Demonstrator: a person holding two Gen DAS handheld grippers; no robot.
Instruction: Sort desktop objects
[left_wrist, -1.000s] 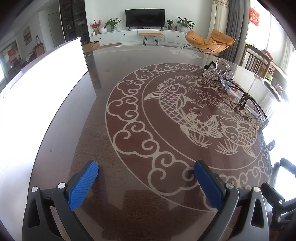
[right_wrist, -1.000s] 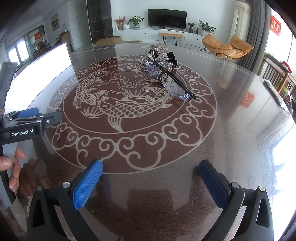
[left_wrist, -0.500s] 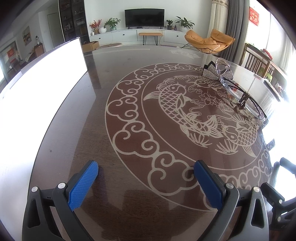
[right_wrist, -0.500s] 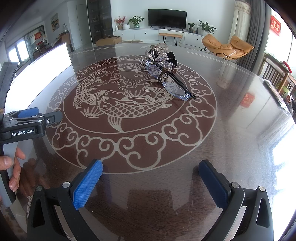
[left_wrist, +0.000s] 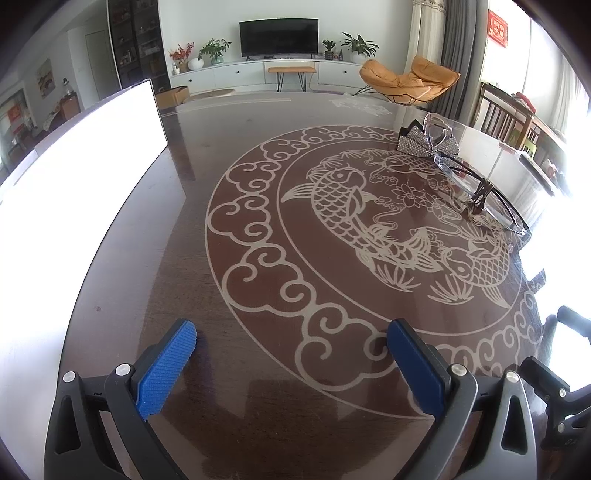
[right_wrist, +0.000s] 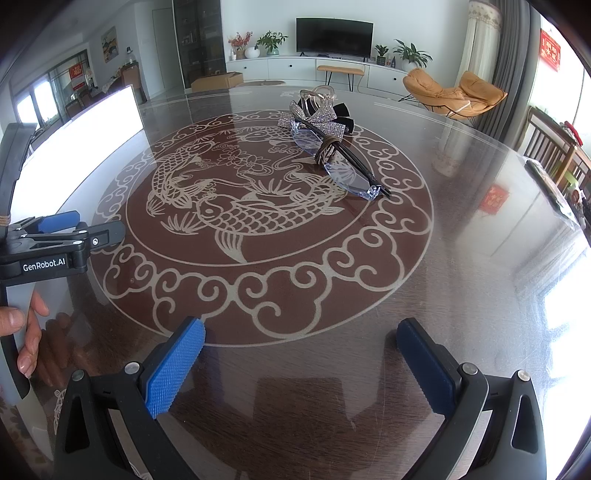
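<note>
While both tools wait low over the near edge of a glossy dark table (right_wrist: 461, 236), nothing is gripped. The left gripper (left_wrist: 291, 354) has its 2 blue pads spread wide over bare tabletop. The right gripper (right_wrist: 301, 354) is likewise spread and empty. A hand (right_wrist: 26, 332) holds the left tool's handle at the left of the right view.

The items to sort sit together past the carved fish medallion (right_wrist: 240, 206): folded glasses (right_wrist: 340, 166) lying flat, touching a rhinestone bow (right_wrist: 317, 120), with a clear hair claw (right_wrist: 319, 94) behind it. Piled like this, they probably must be lifted singly.

Open surface lies between grippers and pile. A bright white panel (left_wrist: 74, 177) borders the table's left side.
</note>
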